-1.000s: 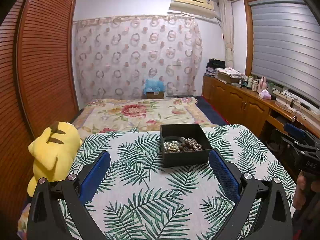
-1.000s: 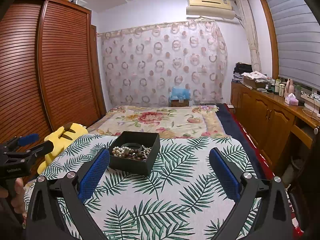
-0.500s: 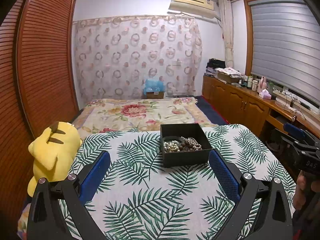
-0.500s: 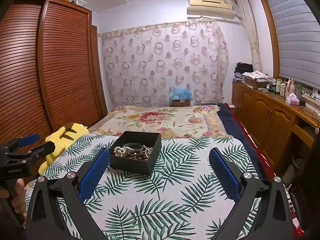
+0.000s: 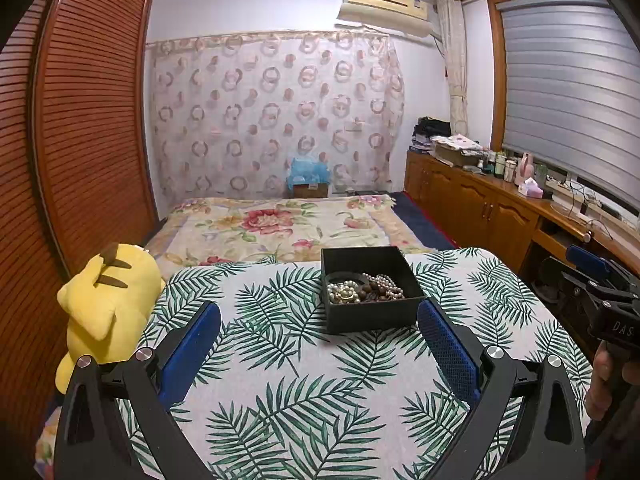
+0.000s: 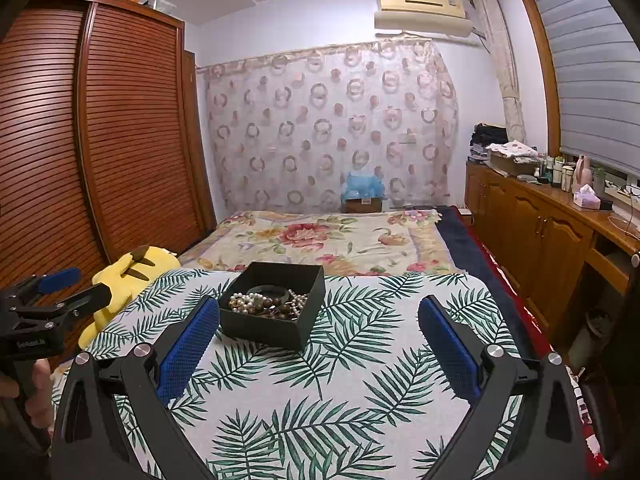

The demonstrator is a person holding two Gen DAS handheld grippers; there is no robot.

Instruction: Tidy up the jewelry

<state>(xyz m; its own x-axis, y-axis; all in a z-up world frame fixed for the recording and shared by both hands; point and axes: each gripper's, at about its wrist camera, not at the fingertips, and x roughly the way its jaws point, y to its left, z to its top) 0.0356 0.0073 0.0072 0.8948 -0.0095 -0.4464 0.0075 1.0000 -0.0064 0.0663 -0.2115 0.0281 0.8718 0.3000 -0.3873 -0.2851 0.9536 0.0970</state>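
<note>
Right, both tools are up over the leaf-print tabletop (image 5: 280, 380) and neither has anything in it. The left hand-held gripper (image 5: 319, 338) has its blue-padded fingers spread wide, released, with bare cloth between them. The right hand-held gripper (image 6: 319, 338) is just the same: spread wide, nothing grasped.

The black box (image 5: 370, 294) sits on the tabletop towards its far edge, and the jewelry (image 5: 362, 290) is heaped inside it: pearl strands, dark brown beads, a black ring-shaped piece at the back. In the left wrist view the box lies ahead and a touch right of centre, its near right corner just beside the tip of the right finger. In the right wrist view the same box (image 6: 276, 304) is ahead and to the left, close by the tip of the left finger, beads (image 6: 270, 303) showing over the rim.

A yellow plush toy (image 5: 106, 304) lies off the tabletop's left edge, against the slatted wardrobe (image 5: 88, 128). Beyond the tabletop lies a bed with a floral bedspread (image 5: 276, 226).
</note>
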